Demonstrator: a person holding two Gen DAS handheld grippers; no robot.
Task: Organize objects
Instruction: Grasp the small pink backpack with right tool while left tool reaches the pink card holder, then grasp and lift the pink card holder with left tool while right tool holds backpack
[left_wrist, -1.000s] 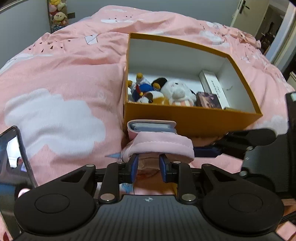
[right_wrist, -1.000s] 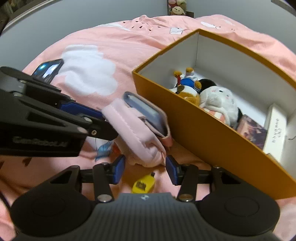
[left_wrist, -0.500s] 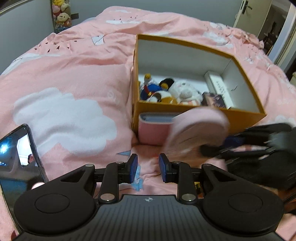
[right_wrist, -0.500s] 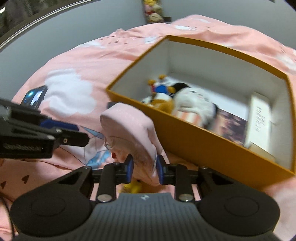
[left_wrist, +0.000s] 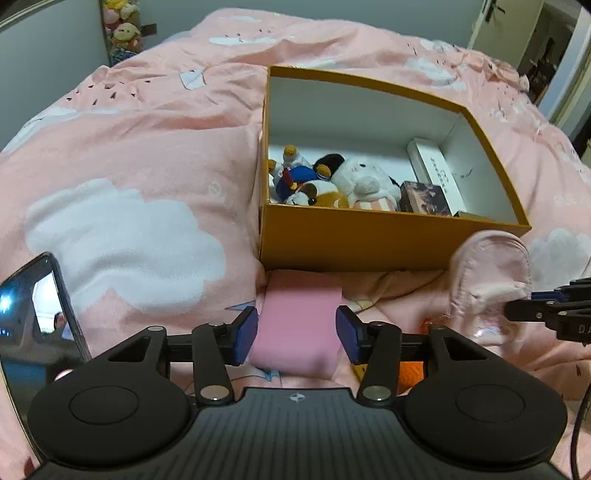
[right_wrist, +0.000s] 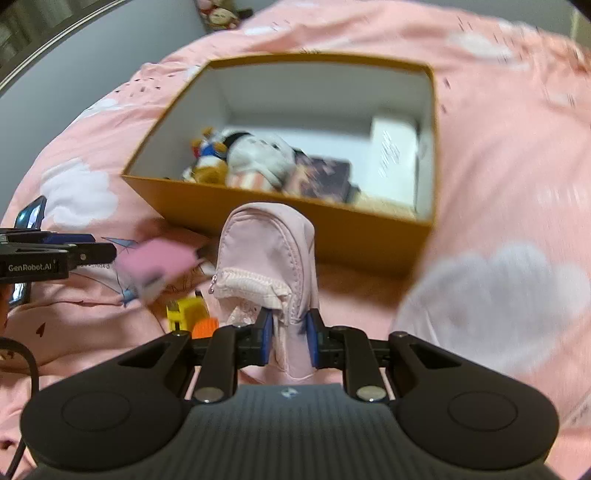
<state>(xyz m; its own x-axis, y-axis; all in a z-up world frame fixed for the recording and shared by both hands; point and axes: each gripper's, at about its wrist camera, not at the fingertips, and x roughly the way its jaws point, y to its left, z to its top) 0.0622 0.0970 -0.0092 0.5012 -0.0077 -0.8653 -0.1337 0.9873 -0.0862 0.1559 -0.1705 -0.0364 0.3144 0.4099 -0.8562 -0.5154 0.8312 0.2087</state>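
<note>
An orange box stands open on the pink bed, holding plush toys and small boxes. My right gripper is shut on a pale pink zip pouch, held upright just in front of the box; the pouch also shows in the left wrist view. My left gripper has its fingers on either side of a pink rectangular case, touching its sides, close to the box's near wall. The case shows blurred in the right wrist view.
A phone lies on the bed at the left. A small yellow and orange object lies on the duvet between the grippers. Plush toys stand by the far wall. A doorway is at the far right.
My right gripper closed on the pink pouch and pulled it right, off the pink case. My left gripper let the pouch go, widened, and now has the case between its fingers.
</note>
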